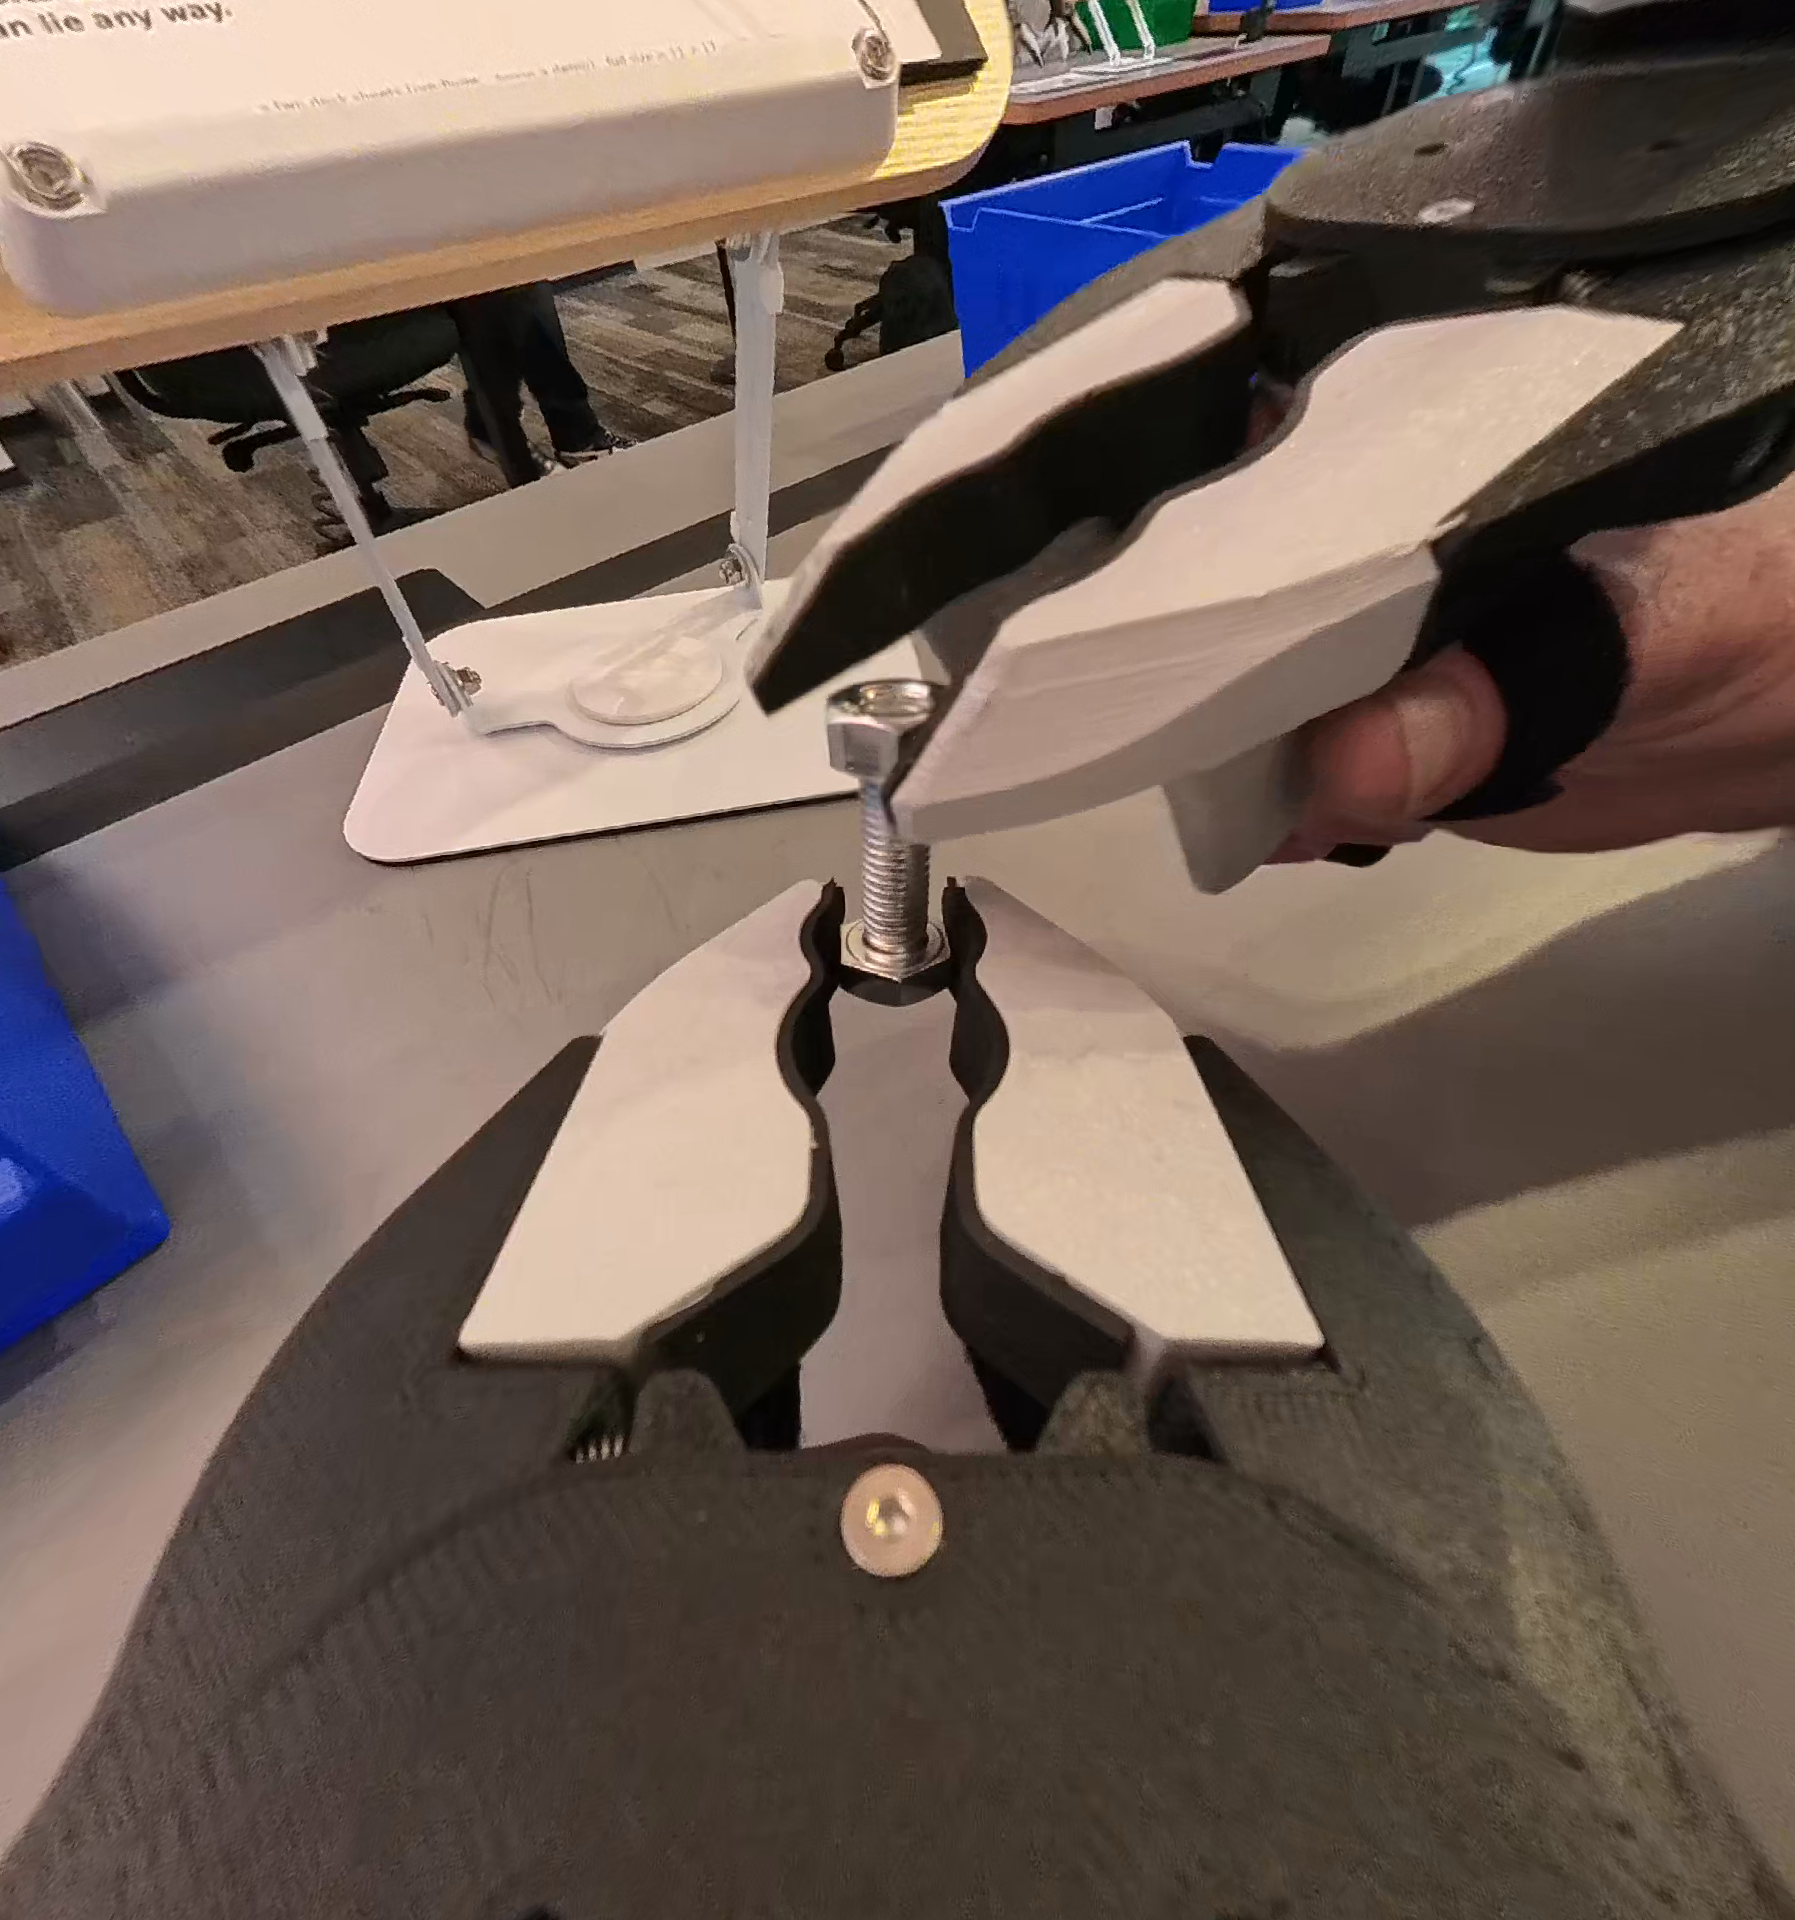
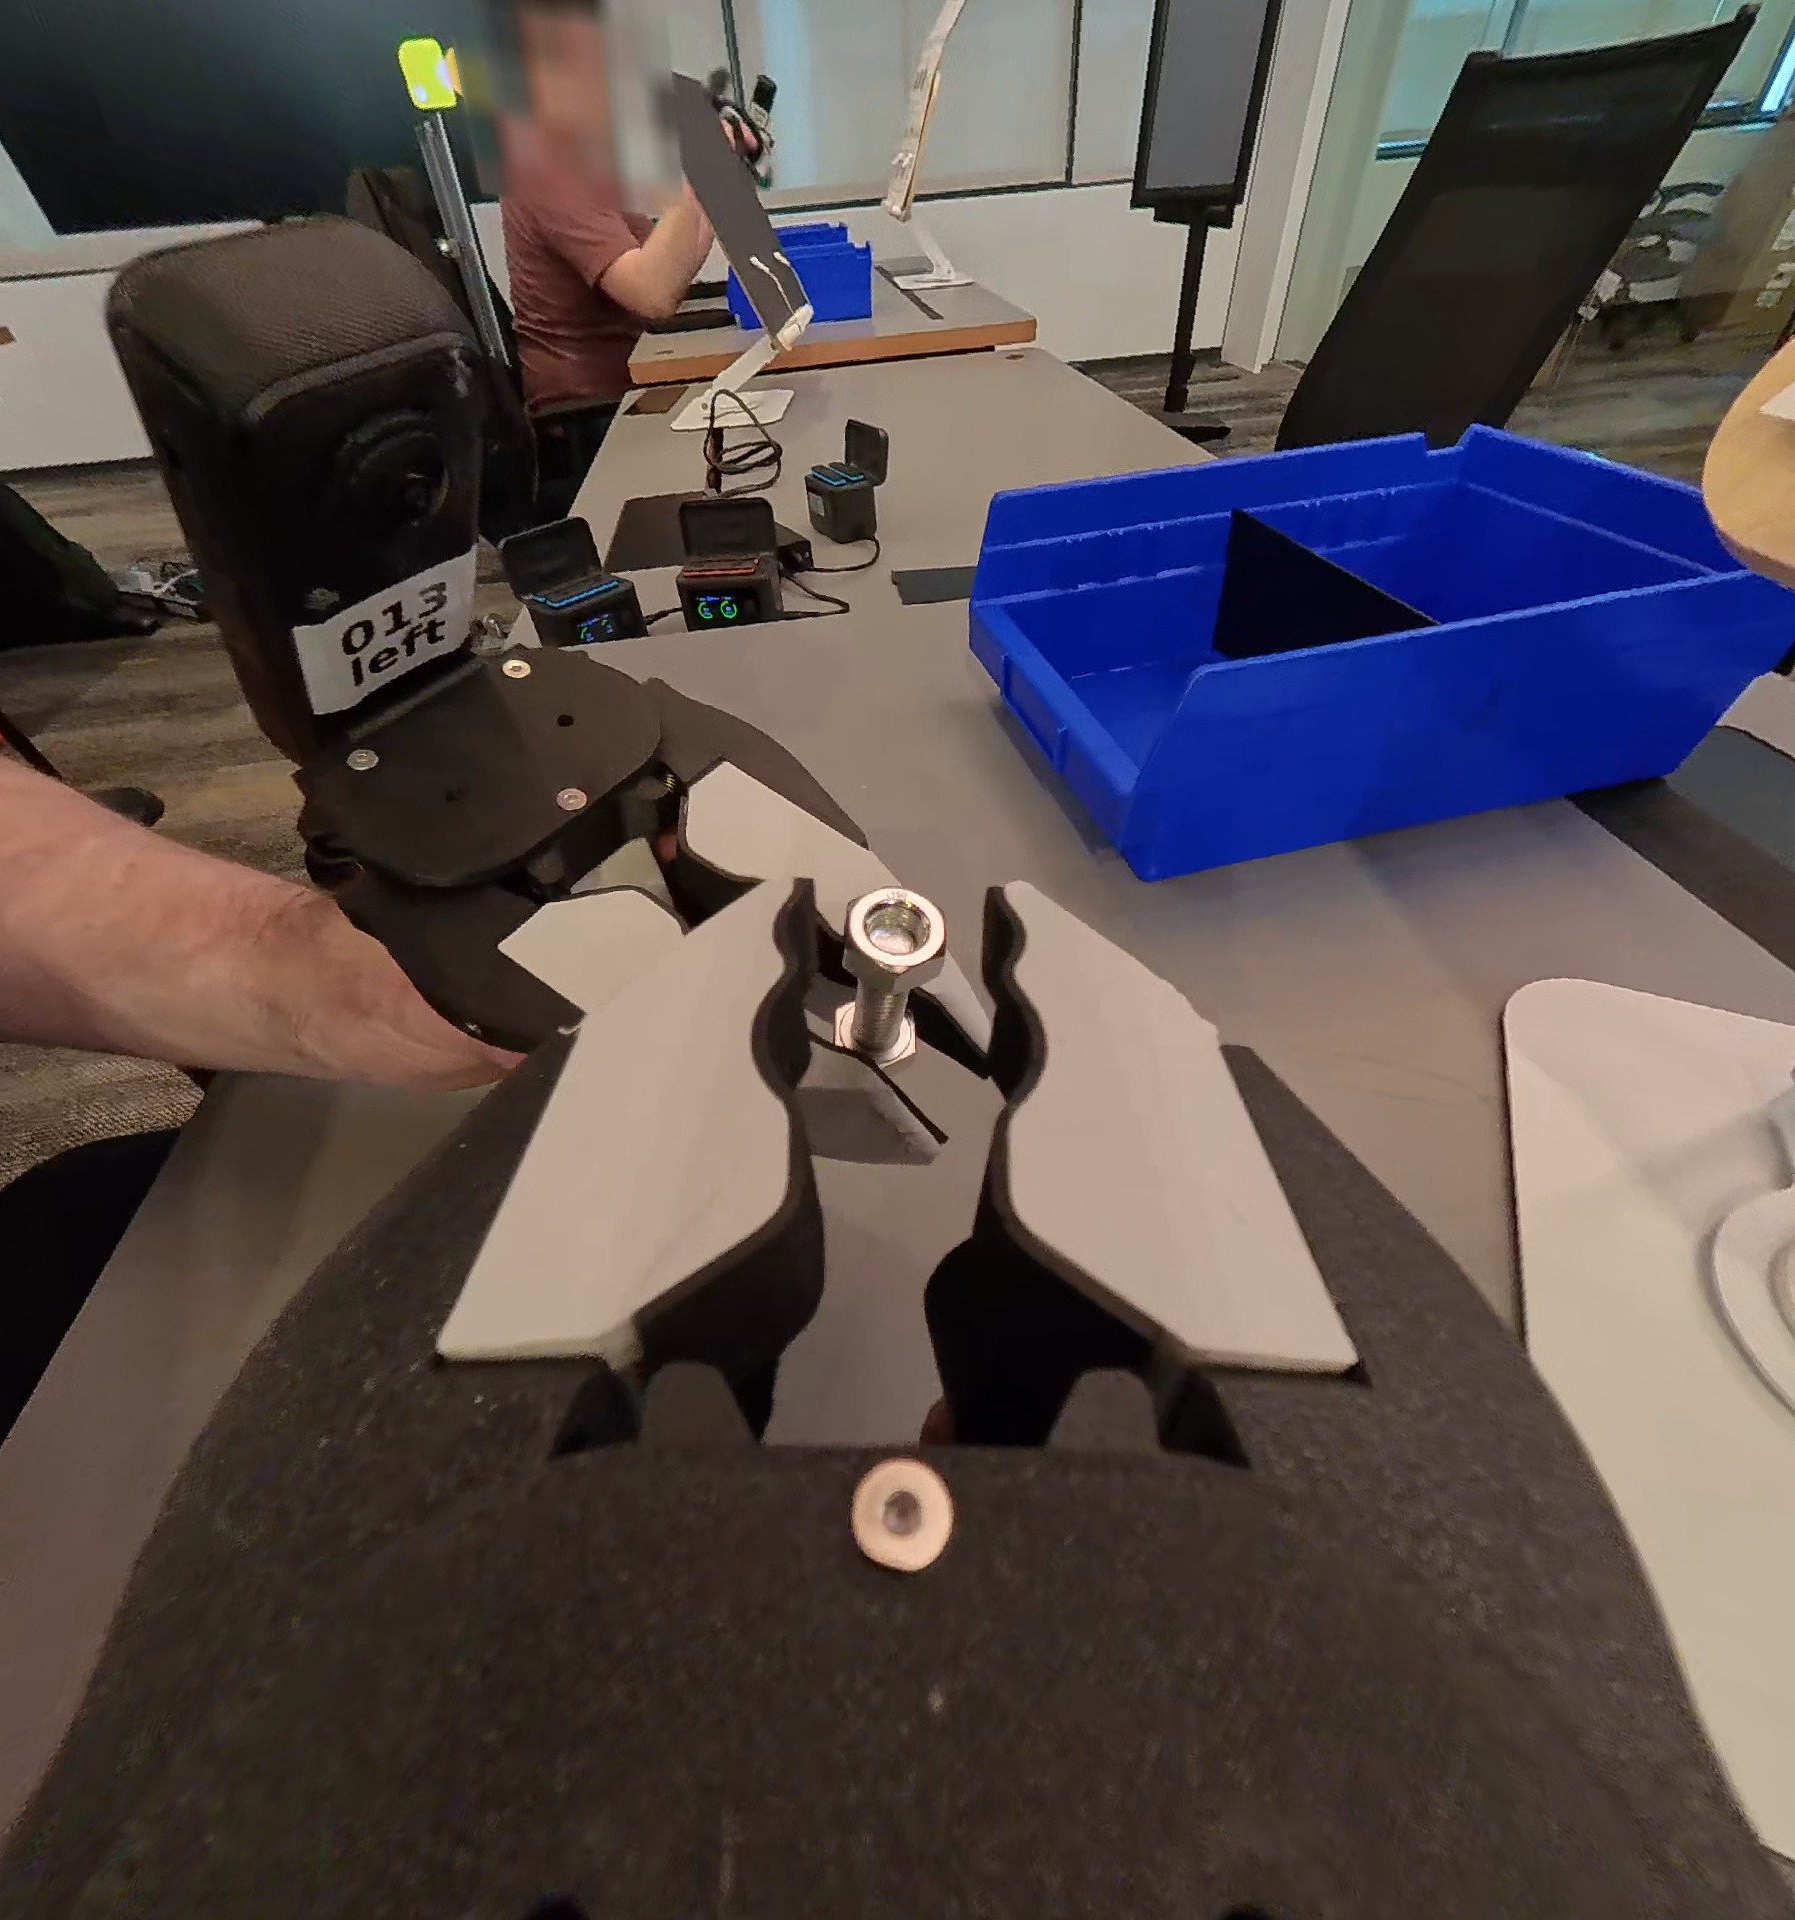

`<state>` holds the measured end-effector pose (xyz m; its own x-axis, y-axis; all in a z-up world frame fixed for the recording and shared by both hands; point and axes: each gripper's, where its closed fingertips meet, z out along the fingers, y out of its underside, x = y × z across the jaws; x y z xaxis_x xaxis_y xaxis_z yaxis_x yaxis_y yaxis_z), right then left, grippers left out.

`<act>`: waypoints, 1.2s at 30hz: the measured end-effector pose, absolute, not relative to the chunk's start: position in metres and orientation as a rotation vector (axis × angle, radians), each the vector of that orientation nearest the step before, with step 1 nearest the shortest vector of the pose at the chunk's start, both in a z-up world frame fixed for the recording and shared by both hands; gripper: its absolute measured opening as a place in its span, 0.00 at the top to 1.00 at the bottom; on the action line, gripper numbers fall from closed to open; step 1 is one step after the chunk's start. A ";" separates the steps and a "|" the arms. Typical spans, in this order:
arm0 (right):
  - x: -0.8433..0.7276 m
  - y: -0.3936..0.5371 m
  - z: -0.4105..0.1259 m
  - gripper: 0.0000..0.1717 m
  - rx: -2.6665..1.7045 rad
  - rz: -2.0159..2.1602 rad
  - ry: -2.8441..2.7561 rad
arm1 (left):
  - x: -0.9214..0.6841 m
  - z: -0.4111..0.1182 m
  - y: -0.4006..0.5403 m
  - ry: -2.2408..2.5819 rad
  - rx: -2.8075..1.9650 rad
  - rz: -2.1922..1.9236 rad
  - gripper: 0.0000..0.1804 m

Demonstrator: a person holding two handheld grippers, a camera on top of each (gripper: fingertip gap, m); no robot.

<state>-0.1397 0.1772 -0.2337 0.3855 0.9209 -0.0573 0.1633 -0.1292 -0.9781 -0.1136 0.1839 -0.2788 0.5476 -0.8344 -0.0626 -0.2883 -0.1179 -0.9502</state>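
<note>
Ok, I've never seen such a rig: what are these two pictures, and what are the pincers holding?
No robot here: a person holds a two-finger gripper in each hand, and each carries a camera looking along its fingers. One picture is from the left gripper, the other from the right gripper. The left one is clamped on the lower end of an upright bolt above a grey table. The right one's fingers stand open around the nut at the bolt's top. A blue bin and a white stand base sit nearby.
</note>
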 end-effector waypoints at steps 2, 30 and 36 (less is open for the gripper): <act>-0.138 0.173 -0.228 0.80 -1.542 0.897 -1.071 | -0.114 -0.278 0.183 0.981 -1.661 -0.618 0.90; -0.121 0.162 -0.241 0.90 -1.325 0.615 -2.148 | -0.110 -0.286 0.174 1.151 -1.650 -0.603 0.90; -0.127 0.171 -0.245 0.91 -1.510 0.647 -1.951 | -0.120 -0.291 0.186 1.109 -1.702 -0.465 0.90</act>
<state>-0.1272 0.1711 -0.2448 -0.1887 0.9702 0.1517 0.6875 0.2408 -0.6851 -0.1196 0.1864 -0.2907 0.5032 -0.8426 -0.1921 -0.4538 -0.0684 -0.8885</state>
